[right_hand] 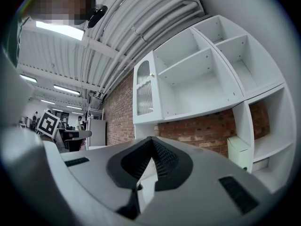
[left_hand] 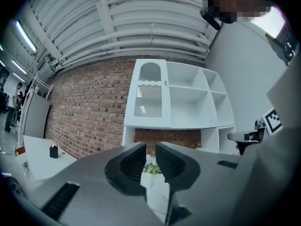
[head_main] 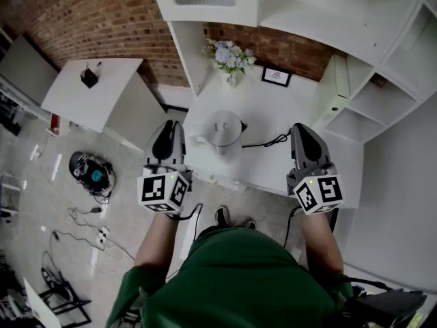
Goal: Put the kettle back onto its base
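Note:
In the head view the white kettle (head_main: 225, 131) stands upright in the middle of the small white table (head_main: 273, 173). A black cord (head_main: 270, 142) runs off to its right. A dark bit shows at its right side; I cannot tell whether that is the base. My left gripper (head_main: 168, 130) is held level by the table's left edge, left of the kettle and apart from it, shut on nothing. My right gripper (head_main: 302, 132) hovers level over the table's right part, also shut and empty. The left gripper (left_hand: 150, 149) and the right gripper (right_hand: 151, 140) both face the shelves.
A vase of flowers (head_main: 231, 59) and a small framed picture (head_main: 276, 77) stand at the table's back. White shelves (head_main: 382, 80) rise behind and to the right. A second white table (head_main: 92, 91) stands left; cables and a round device (head_main: 92, 173) lie on the floor.

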Motion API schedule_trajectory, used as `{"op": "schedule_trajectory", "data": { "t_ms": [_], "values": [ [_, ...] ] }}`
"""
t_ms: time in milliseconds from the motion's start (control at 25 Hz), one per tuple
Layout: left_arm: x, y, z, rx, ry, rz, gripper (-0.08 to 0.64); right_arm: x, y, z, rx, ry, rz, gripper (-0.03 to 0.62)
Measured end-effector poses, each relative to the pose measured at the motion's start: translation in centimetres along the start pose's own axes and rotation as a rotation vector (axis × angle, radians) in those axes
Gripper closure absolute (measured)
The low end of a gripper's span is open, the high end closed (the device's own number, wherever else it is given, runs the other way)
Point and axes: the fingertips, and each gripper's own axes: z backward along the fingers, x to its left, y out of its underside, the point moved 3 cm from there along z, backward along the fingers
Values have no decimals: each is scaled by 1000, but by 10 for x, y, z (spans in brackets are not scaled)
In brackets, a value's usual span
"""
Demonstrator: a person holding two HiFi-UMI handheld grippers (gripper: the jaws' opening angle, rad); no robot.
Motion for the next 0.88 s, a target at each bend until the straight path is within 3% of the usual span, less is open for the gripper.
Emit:
{"op": "schedule_trajectory", "data": {
  "t_ms": [880],
  "values": [
    [9, -3, -12, 1, -22, -1, 486, -1, -7, -15, -9, -14, 41, 581]
  ]
}}
